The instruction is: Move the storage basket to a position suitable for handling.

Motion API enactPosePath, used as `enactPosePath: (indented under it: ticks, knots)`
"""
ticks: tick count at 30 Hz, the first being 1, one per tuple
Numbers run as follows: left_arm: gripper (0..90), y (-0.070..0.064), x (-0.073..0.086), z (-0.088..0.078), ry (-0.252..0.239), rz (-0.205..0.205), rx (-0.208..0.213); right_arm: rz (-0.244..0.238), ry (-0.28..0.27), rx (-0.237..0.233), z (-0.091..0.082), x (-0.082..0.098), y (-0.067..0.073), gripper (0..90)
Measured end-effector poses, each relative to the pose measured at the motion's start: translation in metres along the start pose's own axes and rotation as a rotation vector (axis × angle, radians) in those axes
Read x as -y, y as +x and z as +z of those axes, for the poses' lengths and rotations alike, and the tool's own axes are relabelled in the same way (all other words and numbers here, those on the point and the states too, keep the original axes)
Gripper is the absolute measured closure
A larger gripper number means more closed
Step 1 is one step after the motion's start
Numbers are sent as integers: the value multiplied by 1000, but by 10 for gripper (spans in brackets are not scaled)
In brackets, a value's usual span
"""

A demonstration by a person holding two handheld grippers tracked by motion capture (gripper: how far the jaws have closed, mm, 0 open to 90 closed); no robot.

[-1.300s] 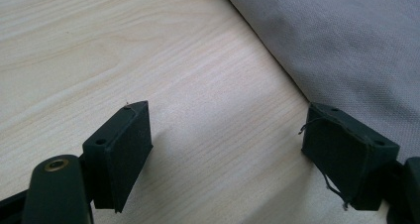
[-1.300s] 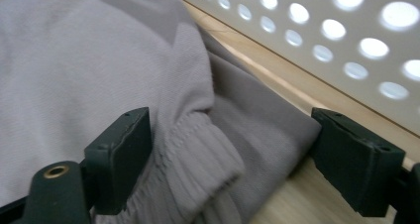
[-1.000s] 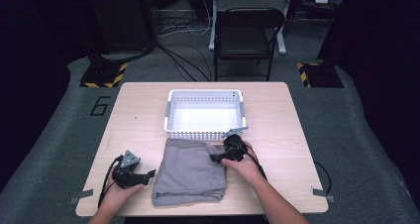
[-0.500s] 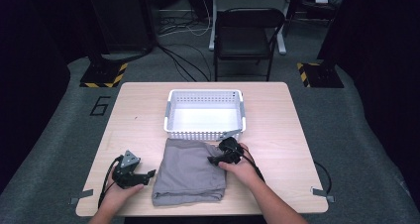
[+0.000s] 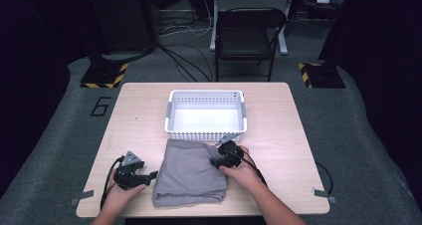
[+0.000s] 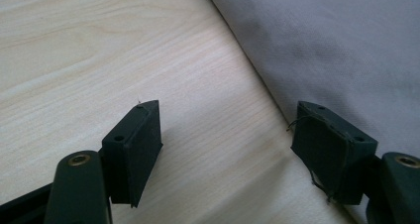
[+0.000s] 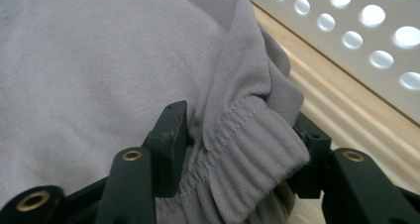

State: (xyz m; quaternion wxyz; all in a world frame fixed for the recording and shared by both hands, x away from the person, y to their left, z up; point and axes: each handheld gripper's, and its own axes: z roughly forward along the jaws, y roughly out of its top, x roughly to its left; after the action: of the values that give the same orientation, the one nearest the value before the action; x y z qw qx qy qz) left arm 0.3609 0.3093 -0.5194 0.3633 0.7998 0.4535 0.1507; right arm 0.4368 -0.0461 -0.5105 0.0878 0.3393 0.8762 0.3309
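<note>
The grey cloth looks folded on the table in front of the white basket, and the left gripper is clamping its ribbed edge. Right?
Not quite: the right gripper clamps the grey cloth's ribbed edge, as the right gripper view shows. The left gripper is open over bare table beside it. The cloth does lie before the white basket.

Between my right claw's (image 7: 237, 154) matt black jaws sits soft grey cloth (image 7: 99, 60) with a ribbed, stitched edge. Just past it is a white plastic basket (image 7: 346, 30) full of holes. Under my left claw (image 6: 228, 149) is smooth, pale wood table (image 6: 99, 45).
</note>
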Motion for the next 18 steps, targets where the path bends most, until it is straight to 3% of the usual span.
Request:
enactPosePath:
  ticks: [6, 8, 11, 18]
  knots:
    - [310, -7, -7, -3, -30, -53, 5, -10, -34, -1, 0, 5, -1, 505]
    - [315, -12, -12, -4, -46, -82, 26, -7, -33, 1, -1, 4, 0, 505]
    - [315, -19, -17, -2, -52, -93, 42, 3, -51, 4, 0, 6, 0, 505]
    - [300, -32, -25, 11, -42, -88, 25, 0, -48, -1, 0, 6, 0, 505]
